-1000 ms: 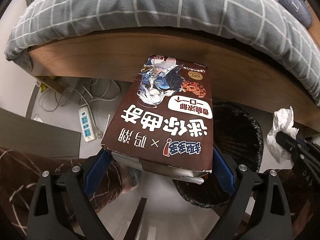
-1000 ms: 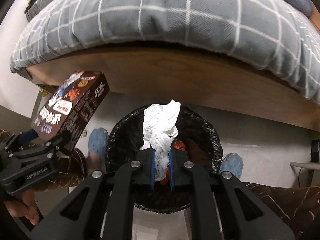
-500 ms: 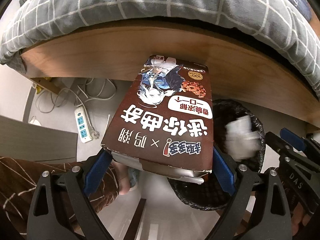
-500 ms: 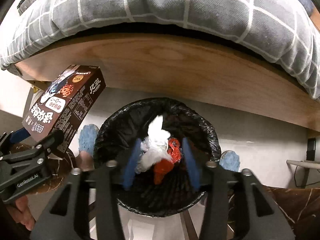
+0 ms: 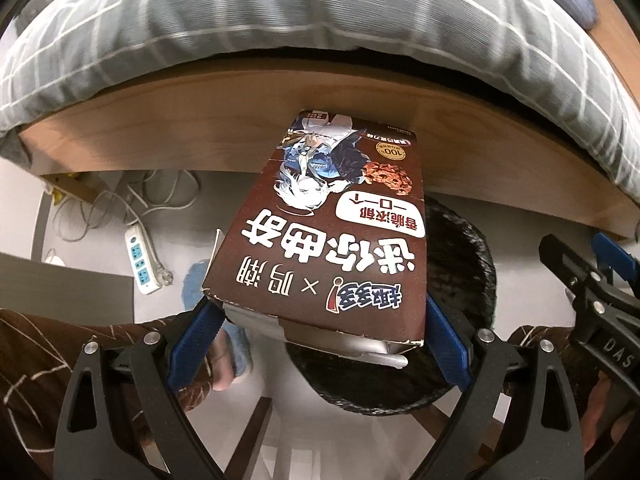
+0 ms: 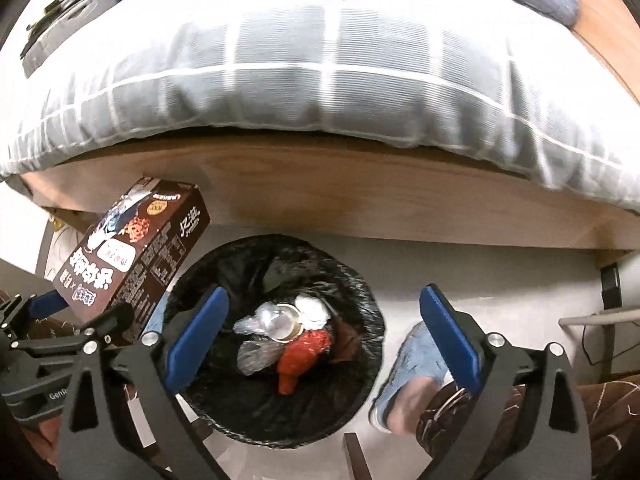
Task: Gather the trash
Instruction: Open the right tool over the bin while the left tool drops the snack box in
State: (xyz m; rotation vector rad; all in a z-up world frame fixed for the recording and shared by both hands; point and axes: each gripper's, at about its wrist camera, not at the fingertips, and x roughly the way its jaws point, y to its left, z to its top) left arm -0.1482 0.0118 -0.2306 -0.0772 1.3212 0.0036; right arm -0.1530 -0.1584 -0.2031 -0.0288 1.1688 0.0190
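Cookie box (image 5: pixel 320 240) clamped in left claw (image 5: pixel 318 334)

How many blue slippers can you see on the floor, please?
2: one slipper right of the trash bin, the other slipper left of it, partly hidden by the cookie box.

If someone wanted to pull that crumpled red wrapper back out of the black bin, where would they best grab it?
Probably from straight above, pinching the broad upper bunch of the crumpled red wrapper. It lies deep in the black bag-lined bin, so the walls block any sideways approach. A round metal lid and clear plastic crowd its left, so the fingers fit better from its other side. The right gripper hangs above, jaws opening, nothing between them.
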